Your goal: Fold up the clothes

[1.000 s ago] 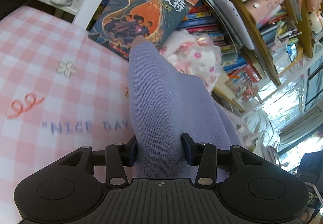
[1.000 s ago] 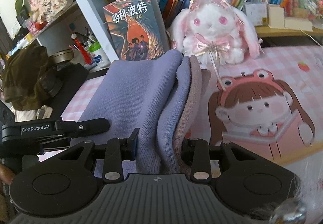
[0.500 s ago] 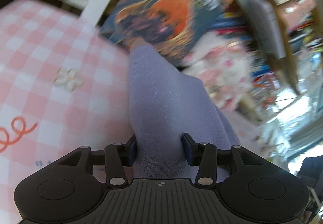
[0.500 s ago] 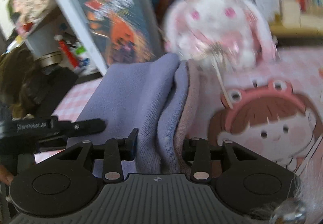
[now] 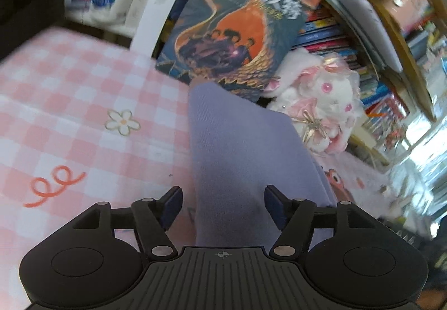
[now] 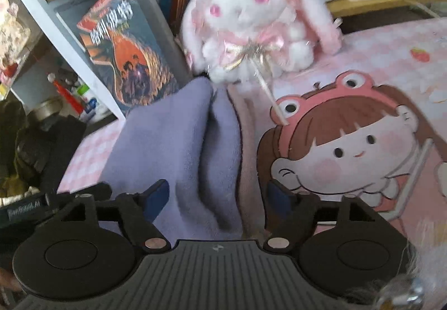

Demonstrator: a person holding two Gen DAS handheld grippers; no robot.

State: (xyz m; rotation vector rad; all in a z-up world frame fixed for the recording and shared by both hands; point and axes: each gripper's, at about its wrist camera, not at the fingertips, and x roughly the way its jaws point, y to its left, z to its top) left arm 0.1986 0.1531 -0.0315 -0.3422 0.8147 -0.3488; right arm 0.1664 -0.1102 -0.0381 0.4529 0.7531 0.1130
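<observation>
Both tools released: my left gripper (image 5: pixel 223 205) has jaws spread wide, lavender knit garment (image 5: pixel 245 159) running between them, pads not touching cloth. My right gripper (image 6: pixel 216 198) is the same, jaws apart, straddling the stacked folds with the pinkish-grey inner layer (image 6: pixel 247 159) on its right side. Garment lies folded in a long strip on the pink checked mat (image 5: pixel 69 114), its long axis straight ahead from both tools toward the book (image 5: pixel 237 30) and plush rabbit (image 6: pixel 251 28). Left holds the left edge, right the fold edge; equally near.
</observation>
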